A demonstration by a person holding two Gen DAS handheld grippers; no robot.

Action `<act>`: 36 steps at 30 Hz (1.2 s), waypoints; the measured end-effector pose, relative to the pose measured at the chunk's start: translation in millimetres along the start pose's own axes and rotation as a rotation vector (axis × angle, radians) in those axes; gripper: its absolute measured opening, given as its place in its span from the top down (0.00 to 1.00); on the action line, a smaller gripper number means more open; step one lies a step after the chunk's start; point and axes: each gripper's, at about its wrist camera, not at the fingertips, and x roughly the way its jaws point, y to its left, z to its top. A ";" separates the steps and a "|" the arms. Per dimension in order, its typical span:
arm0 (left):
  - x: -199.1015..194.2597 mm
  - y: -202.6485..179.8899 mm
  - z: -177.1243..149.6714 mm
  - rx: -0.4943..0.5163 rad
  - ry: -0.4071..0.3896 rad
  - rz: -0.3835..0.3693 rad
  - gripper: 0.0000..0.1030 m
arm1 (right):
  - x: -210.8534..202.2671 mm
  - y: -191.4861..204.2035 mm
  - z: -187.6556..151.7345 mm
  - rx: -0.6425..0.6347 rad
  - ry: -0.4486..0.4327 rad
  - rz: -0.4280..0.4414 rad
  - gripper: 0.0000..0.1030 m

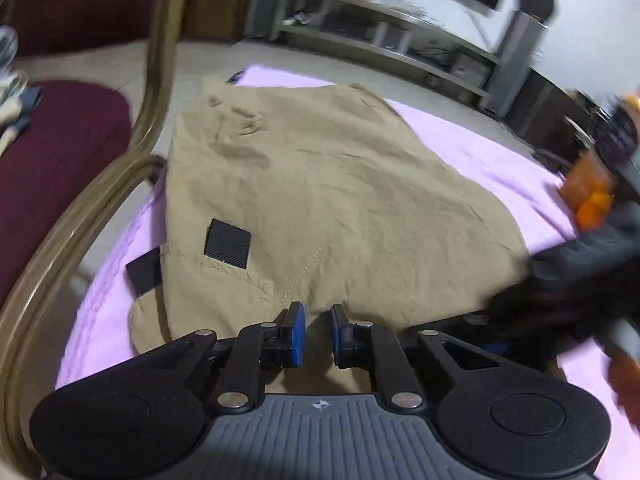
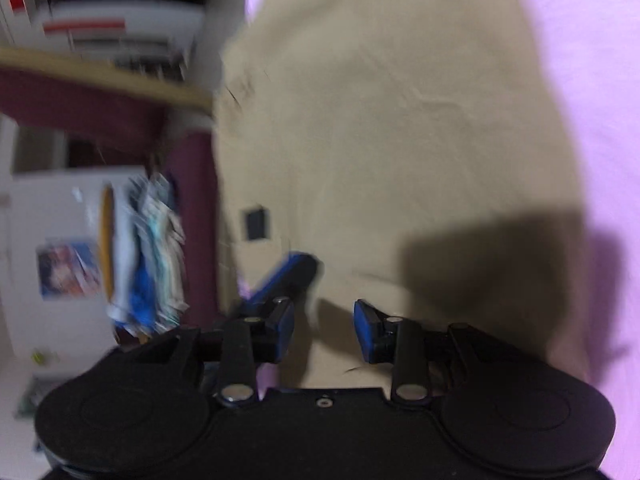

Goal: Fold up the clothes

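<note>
Above the khaki garment (image 1: 320,184), left tool (image 1: 318,320) narrowly parted, empty

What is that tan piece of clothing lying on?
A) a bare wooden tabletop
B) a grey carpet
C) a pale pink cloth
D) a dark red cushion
C: the tan garment lies spread on a pale pink cloth, which shows around its edges in both views; the dark red cushion sits off to the side on a chair.
</note>
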 end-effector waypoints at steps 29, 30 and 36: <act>70.5 53.3 82.6 -0.192 -0.083 0.004 0.93 | 34.6 42.1 84.5 -0.394 0.017 0.029 0.85; 75.0 57.9 85.1 -0.224 -0.094 0.031 0.89 | 33.2 40.2 93.2 -0.354 -0.053 0.037 0.85; 81.2 50.9 84.5 -0.230 -0.195 0.131 0.87 | -21.3 2.1 100.4 -0.126 -0.669 -0.099 1.00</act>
